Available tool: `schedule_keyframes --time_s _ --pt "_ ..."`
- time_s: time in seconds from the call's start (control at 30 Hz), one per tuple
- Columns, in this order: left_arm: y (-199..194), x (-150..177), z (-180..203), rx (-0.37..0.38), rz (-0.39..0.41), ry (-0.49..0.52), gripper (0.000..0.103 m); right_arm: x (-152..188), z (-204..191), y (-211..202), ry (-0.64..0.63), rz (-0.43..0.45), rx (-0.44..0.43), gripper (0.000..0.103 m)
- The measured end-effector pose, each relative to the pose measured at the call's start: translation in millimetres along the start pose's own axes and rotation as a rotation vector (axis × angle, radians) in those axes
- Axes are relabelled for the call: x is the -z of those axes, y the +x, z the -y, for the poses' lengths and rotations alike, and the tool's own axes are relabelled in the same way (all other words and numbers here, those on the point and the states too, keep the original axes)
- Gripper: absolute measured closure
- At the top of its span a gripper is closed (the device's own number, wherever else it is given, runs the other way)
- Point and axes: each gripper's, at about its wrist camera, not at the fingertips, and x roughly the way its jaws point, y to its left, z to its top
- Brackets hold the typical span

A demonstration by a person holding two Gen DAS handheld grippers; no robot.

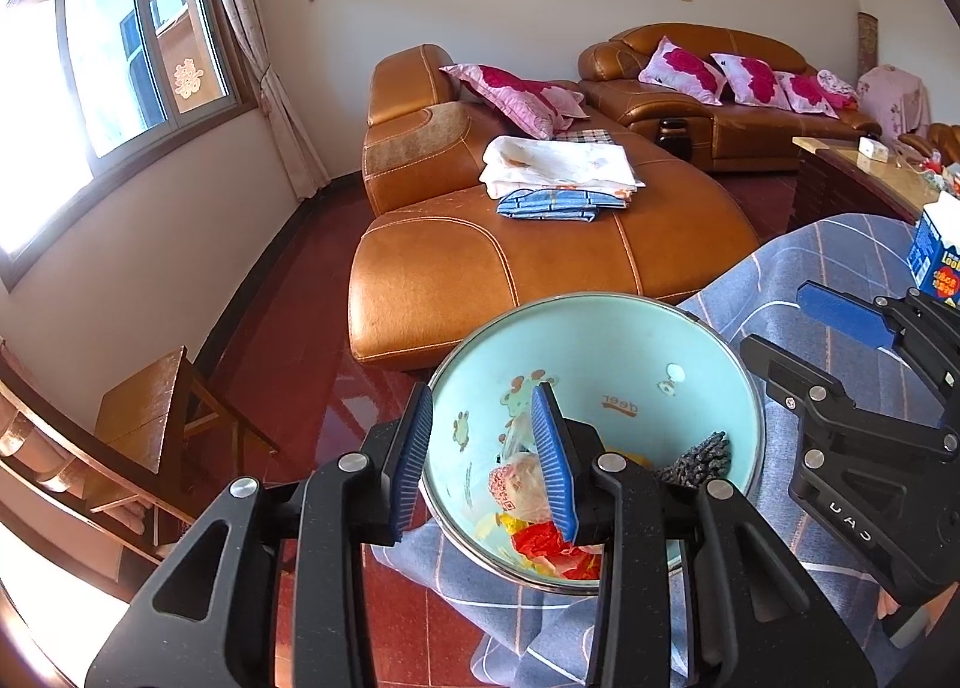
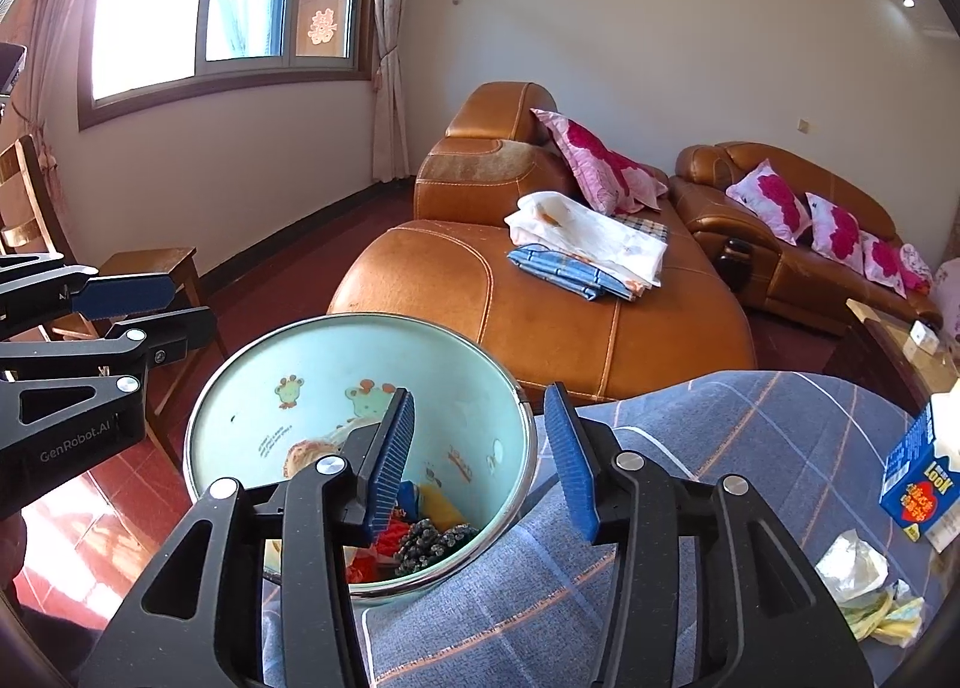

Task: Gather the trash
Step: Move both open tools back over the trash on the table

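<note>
The trash [image 2: 864,586] we have yet to collect, crumpled pale and yellow wrappers, lies on the blue checked cloth of the surface [image 2: 750,448], just beside a blue carton [image 2: 918,478] and well apart from the pale blue bin [image 2: 252,388], which already holds red and yellow scraps and a dark knobbly piece. We judge the main risk to be the bin itself: it sits at the very edge of the surface, and our left gripper [image 1: 489,460] straddles its near rim, one pad inside and one outside without visibly pressing, so a careless nudge could tip it to the floor. Our right gripper [image 2: 480,457] is likewise released and empty, one pad over the bin's mouth, the other over the cloth (nothing sits between them). The wrappers lie off to its right and nearer the camera, so reaching across could brush the carton, and thin crumpled paper may slip from a loose pinch.
</note>
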Motion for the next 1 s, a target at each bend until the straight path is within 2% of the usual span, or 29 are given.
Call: schedule_keyframes --time_s 0.33,0.43,0.57,0.67,0.73,0.87,1.0 --pt "-3 0 3 0.009 -0.001 0.006 0.067 1 0 -4 -0.013 0.017 0.024 0.054" --pt "-5 -1 4 0.013 0.002 0.007 0.060 2 -2 -5 -0.019 0.024 0.037 0.054" --pt "-11 -2 7 0.026 0.012 0.013 0.058 2 -4 -9 -0.016 0.039 0.061 0.048" --pt "-16 -2 8 0.037 0.019 0.005 0.051 2 -3 -12 -0.009 0.043 0.080 0.046" --pt "-20 -2 9 0.044 0.025 0.007 0.050 3 0 -16 0.009 0.045 0.091 0.045" --pt "-25 -1 17 0.066 0.029 0.012 0.050 6 8 -29 0.050 0.031 0.158 0.043" --pt "-30 4 39 0.107 0.027 0.047 0.050 15 19 -61 0.084 0.031 0.231 0.042"
